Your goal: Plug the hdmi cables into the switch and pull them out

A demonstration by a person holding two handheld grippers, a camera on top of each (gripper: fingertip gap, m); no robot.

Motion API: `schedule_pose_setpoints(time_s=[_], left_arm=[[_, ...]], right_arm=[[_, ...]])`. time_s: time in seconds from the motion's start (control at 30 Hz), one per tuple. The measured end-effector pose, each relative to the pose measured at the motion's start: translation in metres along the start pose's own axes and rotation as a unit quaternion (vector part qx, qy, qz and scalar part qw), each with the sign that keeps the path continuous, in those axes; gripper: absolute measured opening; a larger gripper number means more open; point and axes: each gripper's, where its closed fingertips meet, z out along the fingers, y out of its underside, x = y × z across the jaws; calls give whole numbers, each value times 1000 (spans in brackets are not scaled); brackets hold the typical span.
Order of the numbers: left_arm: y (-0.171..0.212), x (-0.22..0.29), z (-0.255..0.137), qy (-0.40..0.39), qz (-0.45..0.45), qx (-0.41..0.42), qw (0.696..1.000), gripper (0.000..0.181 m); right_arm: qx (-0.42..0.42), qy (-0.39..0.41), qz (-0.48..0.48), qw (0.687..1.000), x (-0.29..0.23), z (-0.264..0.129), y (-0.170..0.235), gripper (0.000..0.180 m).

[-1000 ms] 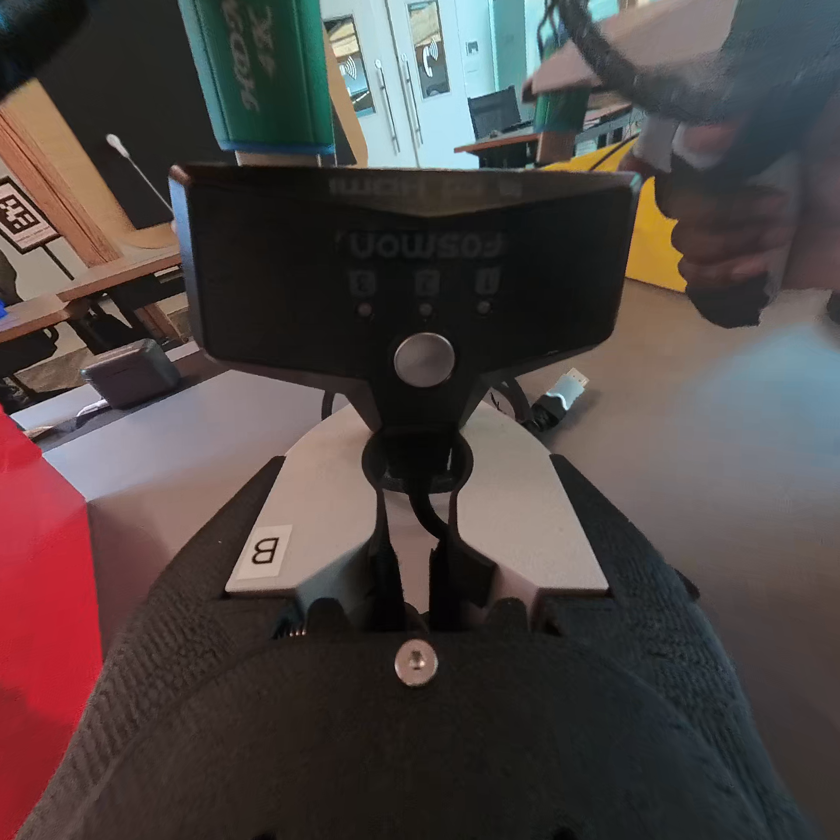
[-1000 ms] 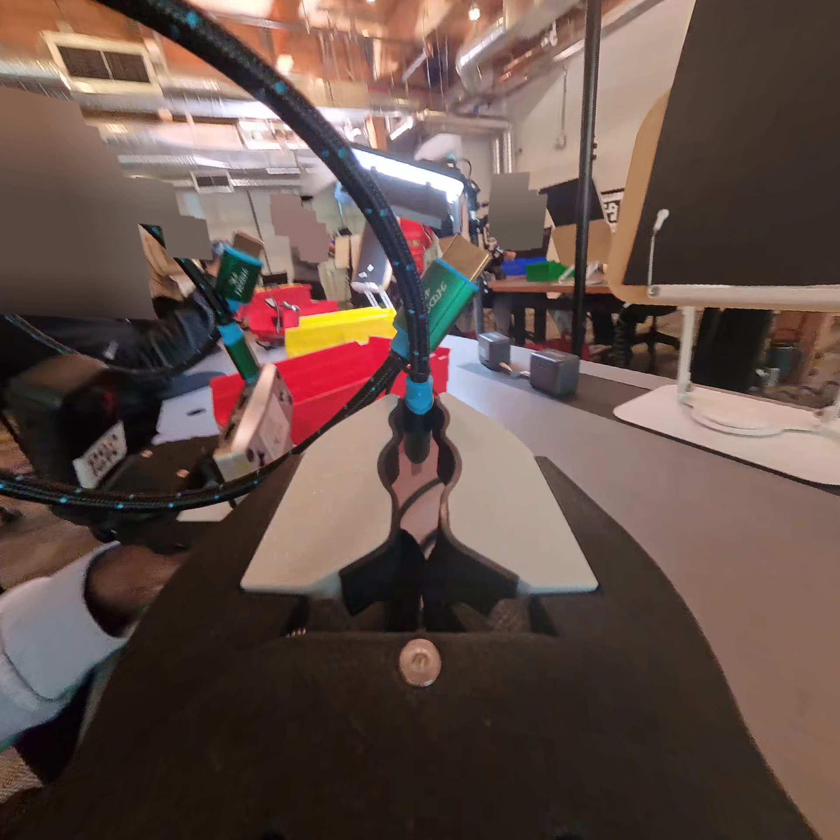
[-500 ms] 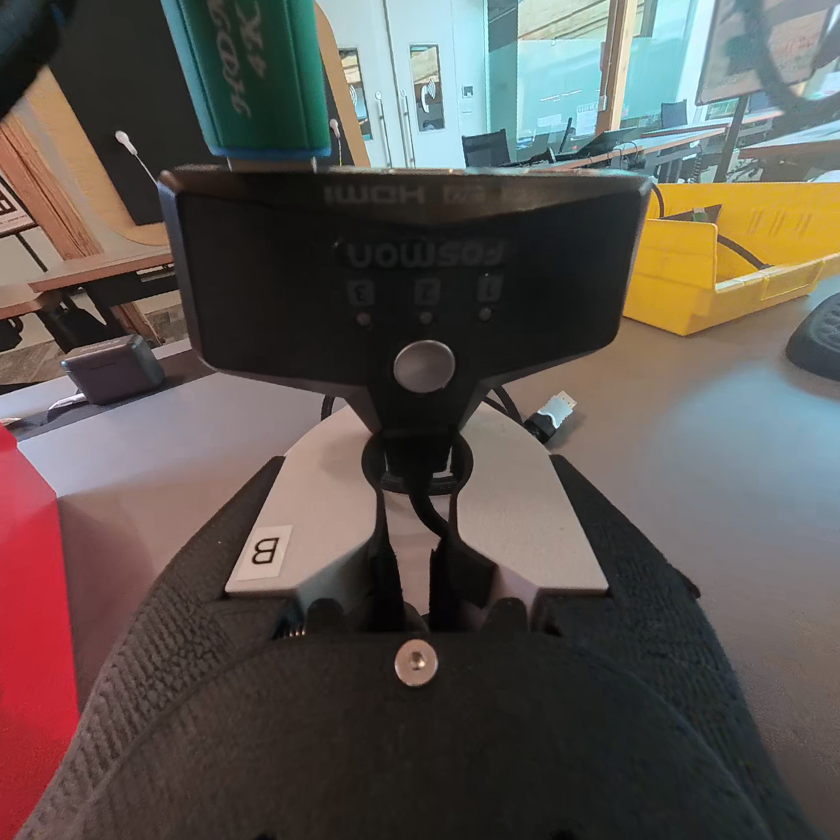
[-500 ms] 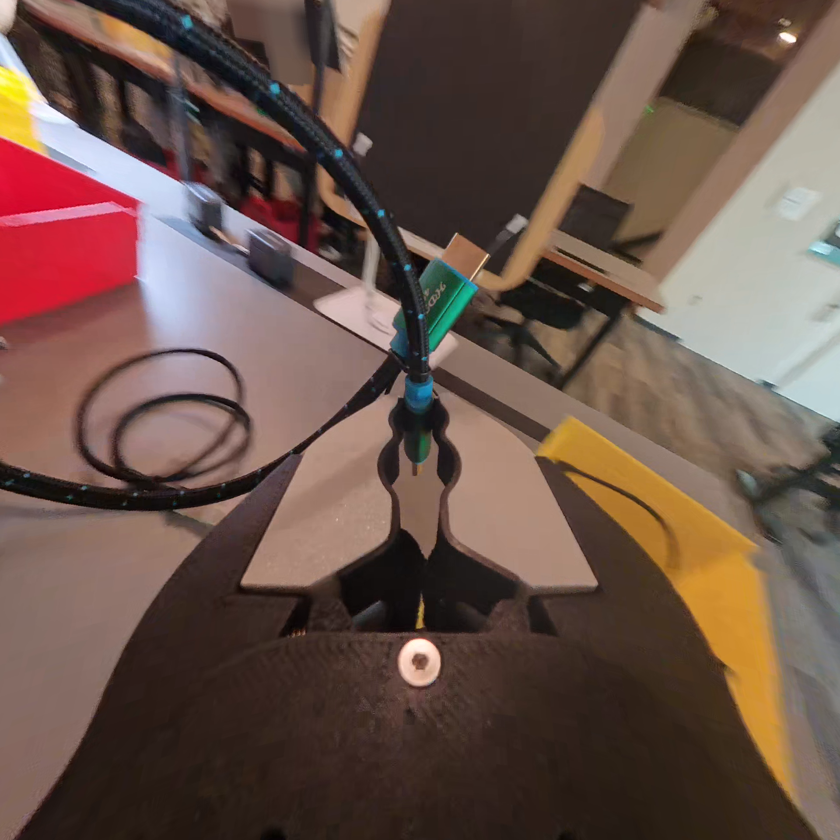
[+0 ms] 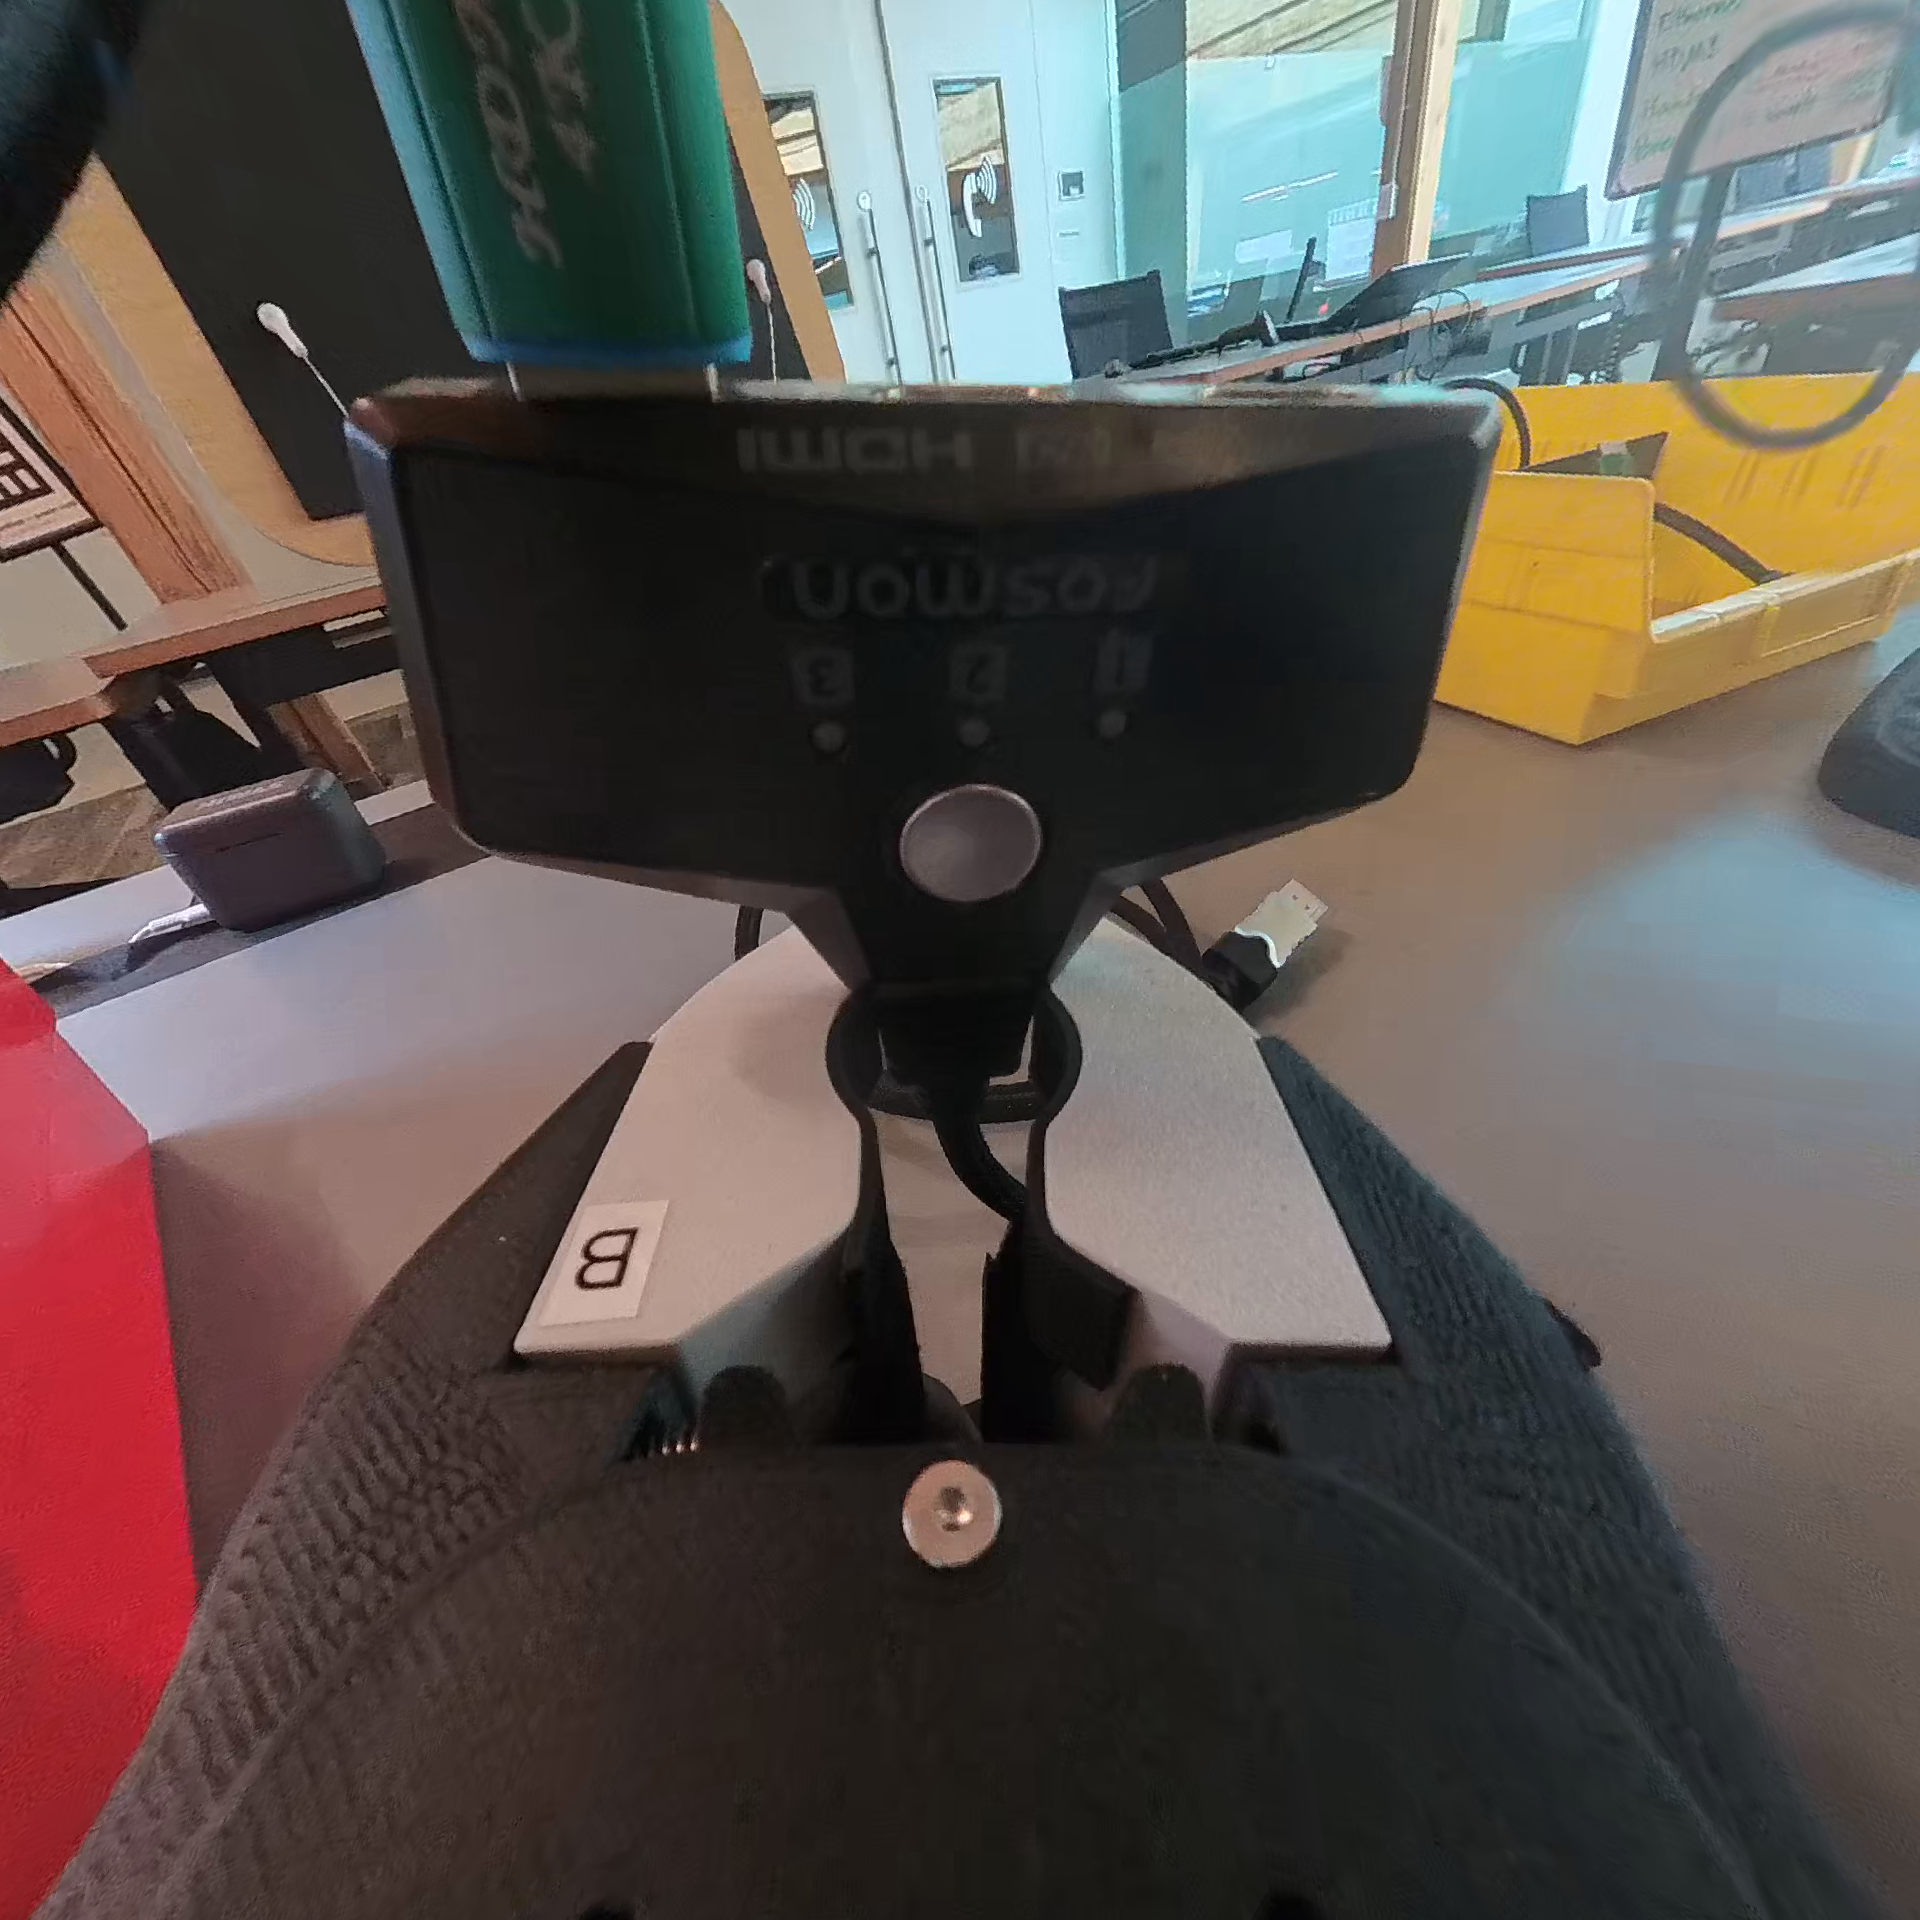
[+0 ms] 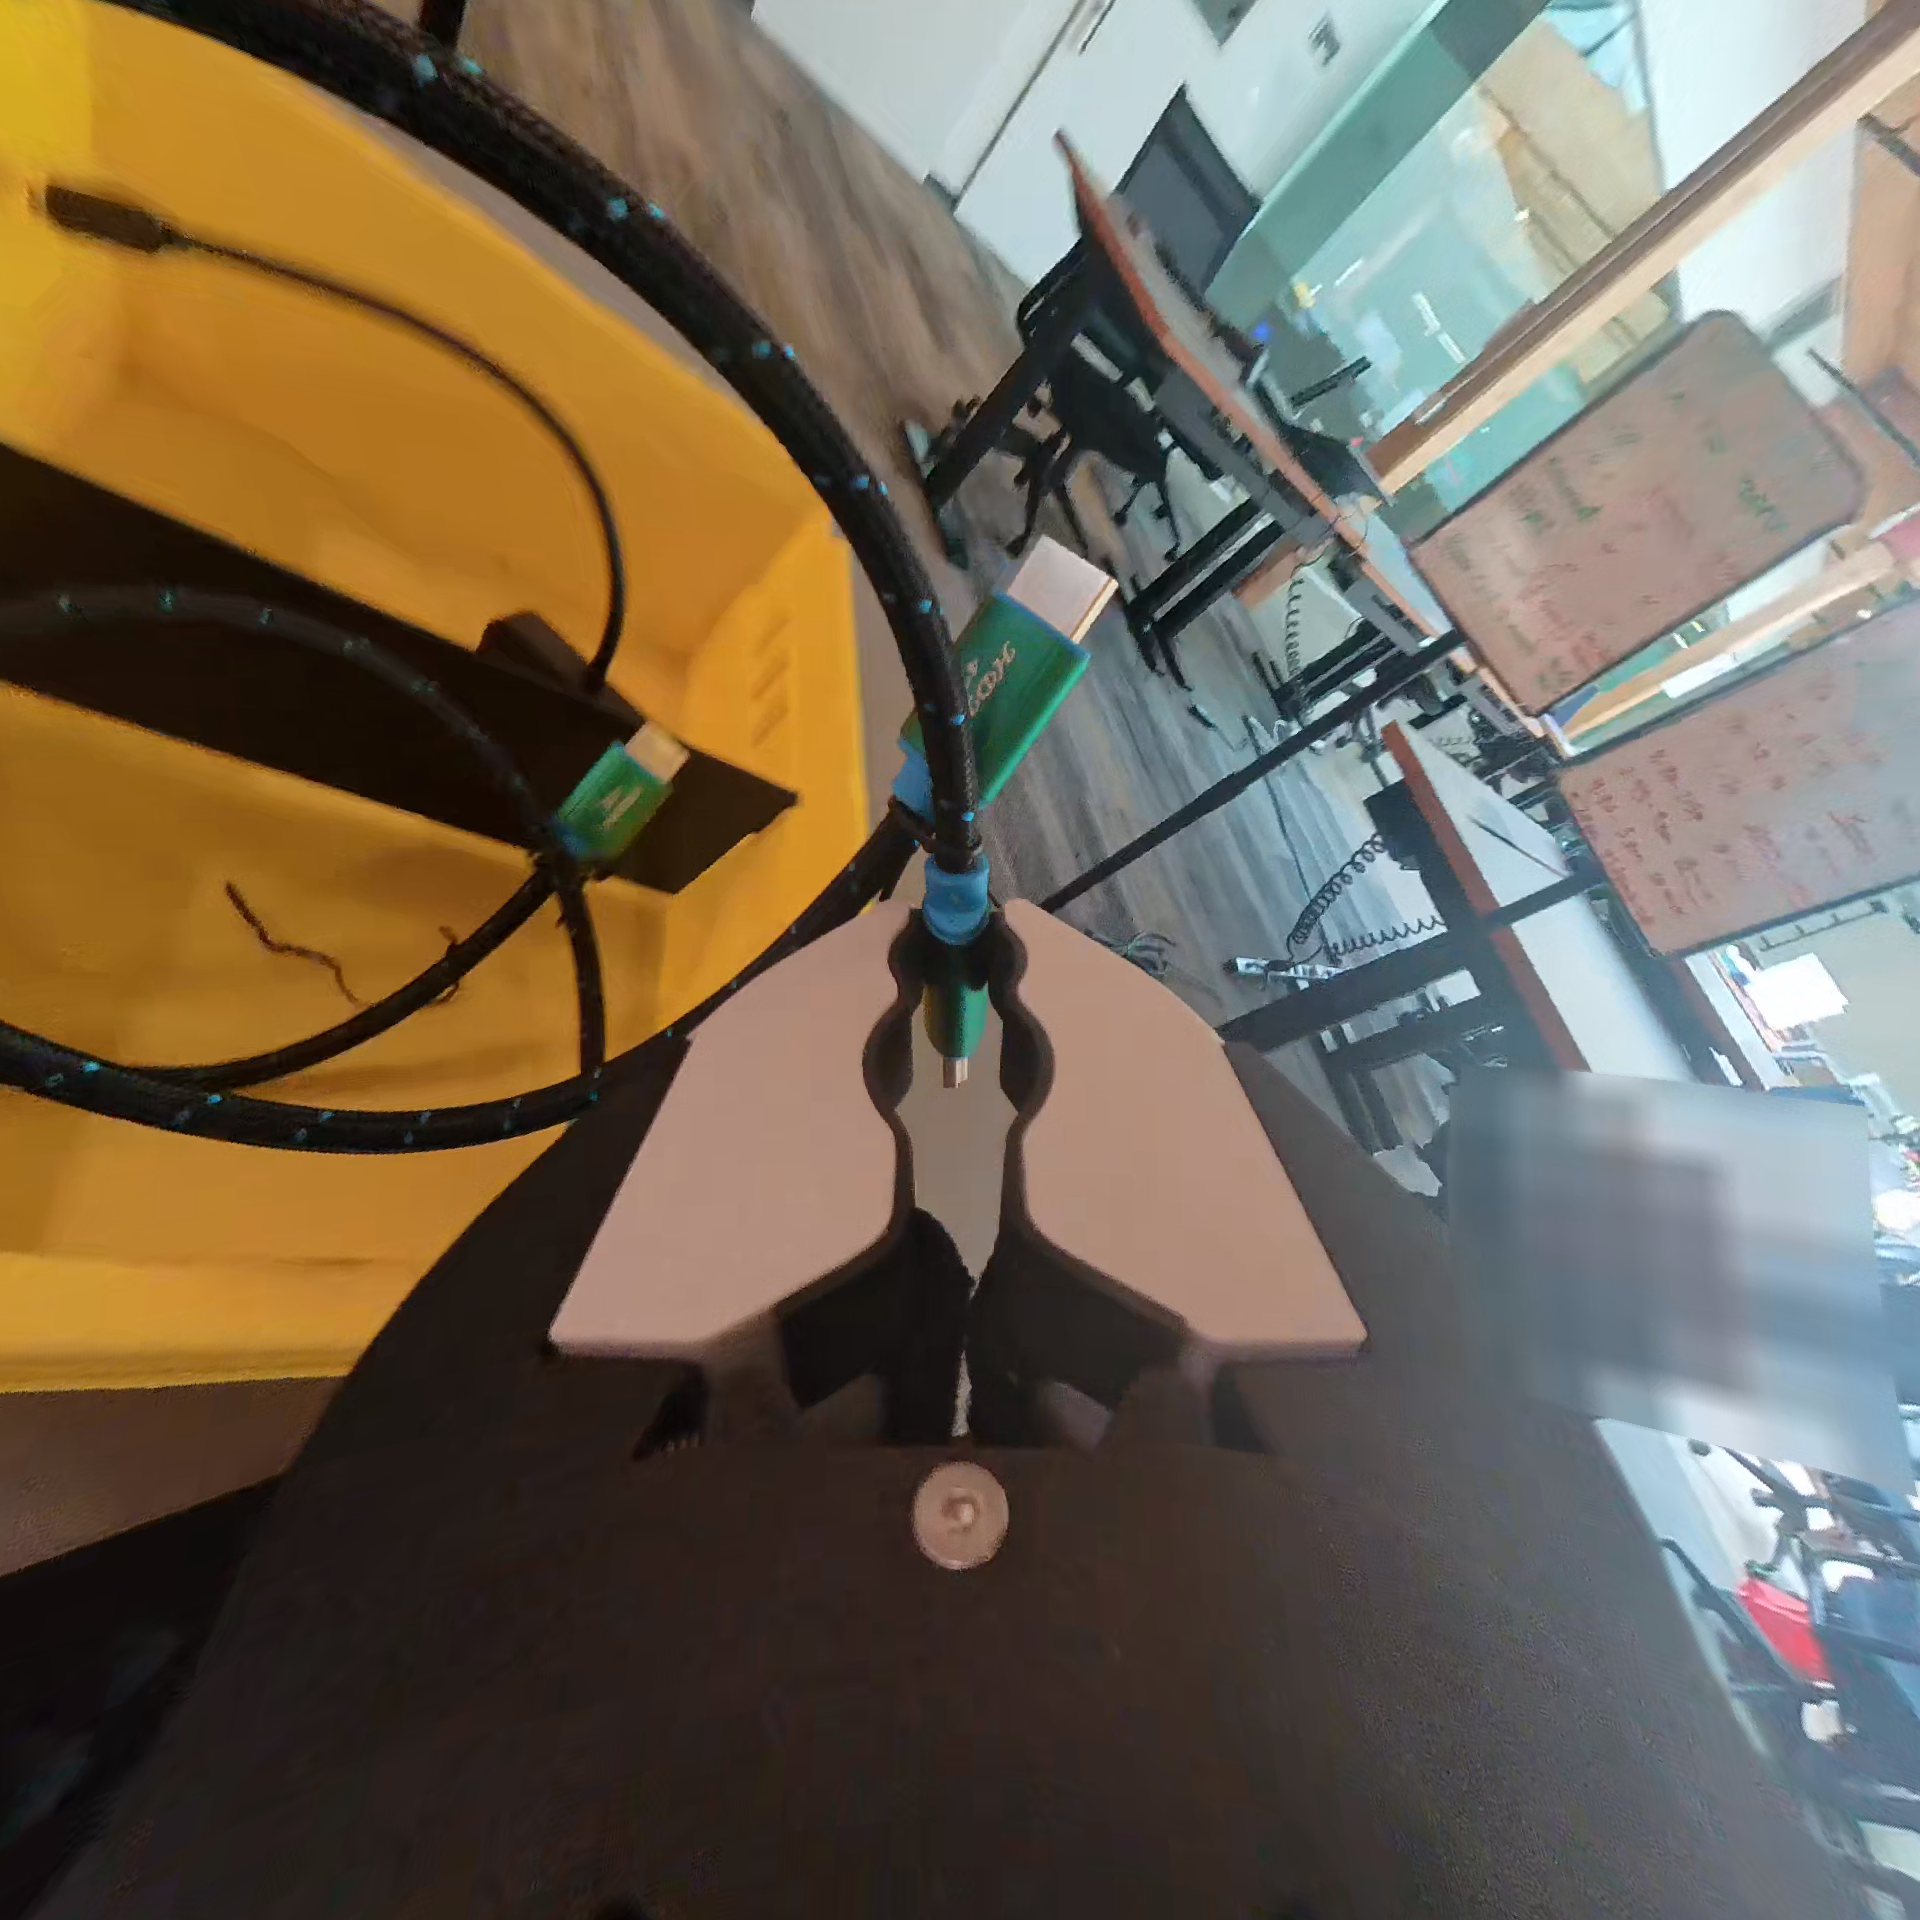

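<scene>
Left wrist view, nearest first: my left gripper (image 5: 951, 1049) is clenched on the narrow neck of the black switch (image 5: 914, 644), which stands up in the middle of the frame with its broad face toward the camera. One green plug (image 5: 582, 177) sits in the port at the upper left of the switch's top edge, its long axis running straight up out of the frame. Past it, on the grey table (image 5: 1558, 1091), a loose black connector (image 5: 1262, 935) lies at centre right, and a yellow bin (image 5: 1621, 623) stands farther right.

On the right wrist view, my right gripper (image 6: 956, 997) grips a second green plug (image 6: 954, 1013) low between its fingers, the metal tip pointing back toward the camera and the braided cable (image 6: 790, 416) arching away to upper left. Another green plug (image 6: 1008, 696) sticks out just beyond the fingertips. A further one (image 6: 613, 800) rests in the yellow bin at left.

I judge the seated plug is next: it lies directly above my left grip, so the pull must follow its upright axis, and my right gripper, turned toward the bin, must first let go.
</scene>
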Motion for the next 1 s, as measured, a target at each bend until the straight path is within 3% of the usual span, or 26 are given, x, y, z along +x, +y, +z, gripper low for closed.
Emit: schedule_pose_setpoints(time_s=[0.17, 0.27, 0.37, 0.47, 0.5, 0.57, 0.67, 0.77, 0.87, 0.93, 1.0], left_arm=[[1, 1, 1, 1, 4, -3, 1000, 24], [2, 2, 1, 1, 8, -7, 1000, 24], [3, 3, 2, 2, 13, -12, 1000, 24], [4, 4, 3, 2, 18, -15, 1000, 24], [4, 4, 3, 1, 21, -15, 1000, 24], [4, 5, 3, 0, 26, -16, 1000, 24], [5, 7, 3, 0, 38, -20, 999, 24], [7, 10, 5, -4, 63, -29, 998, 24], [11, 14, 7, -9, 95, -42, 995, 24], [13, 17, 8, -9, 112, -49, 992, 24], [14, 19, 8, -6, 122, -53, 991, 23]], right_arm=[[-66, -56, -44, 995, -50, 34, 30, 13], [-85, -79, -42, 992, -65, 41, 39, 31], [-39, -87, 12, 995, -63, 28, 20, 47], [60, -115, 81, 988, -62, -4, -21, 60], [114, -160, 113, 974, -72, -23, -43, 60], [230, -291, 175, 912, -103, -79, -93, 55], [332, -505, 174, 777, -165, -181, -144, 48], [333, -679, 125, 642, -229, -271, -161, 44], [342, -722, 82, 596, -275, -317, -172, 35], [350, -724, 65, 590, -300, -334, -179, 32], [356, -712, 49, 603, -321, -340, -183, 32]])
